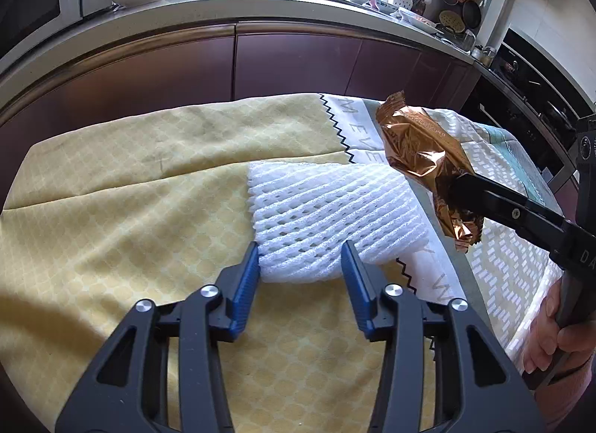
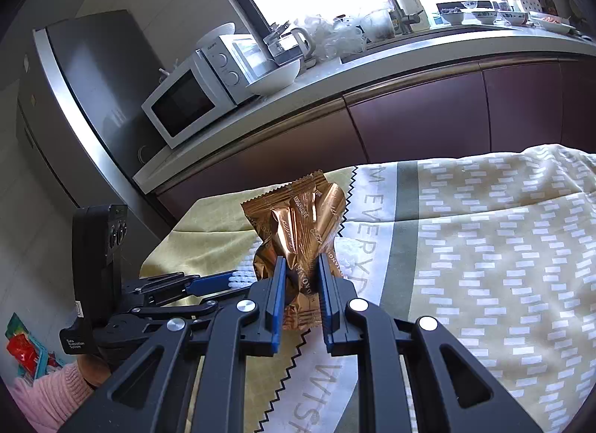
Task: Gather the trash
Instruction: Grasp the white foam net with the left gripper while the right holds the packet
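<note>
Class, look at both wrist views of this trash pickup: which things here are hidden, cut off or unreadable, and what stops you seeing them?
- Foam net, right wrist view: almost wholly hidden behind the copper wrapper.
- Wrapper's lower end, left wrist view: covered by the right tongs.
- Tablecloth lettering: cut off by folds and tongs.
- Where the trash goes: no bin in either view.
- Left tongs: whether the pads press the net is unclear.

L wrist cam: sits behind the left claw (image 1: 301,260), looks steeply down and fwd, close over the yellow patterned cloth (image 1: 130,217) on the counter; kitchen worktop w/ dark red cabinet fronts (image 1: 298,57) at top.

R wrist cam: behind the right claw (image 2: 301,276), shallower tilt, rolled, facing the same cabinets (image 2: 417,116).

Shared: cloth (image 2: 208,243), crumpled copper foil wrapper (image 1: 421,157) (image 2: 298,220), white foam net sleeve (image 1: 327,209) (image 2: 242,276), each other's claw.
</note>
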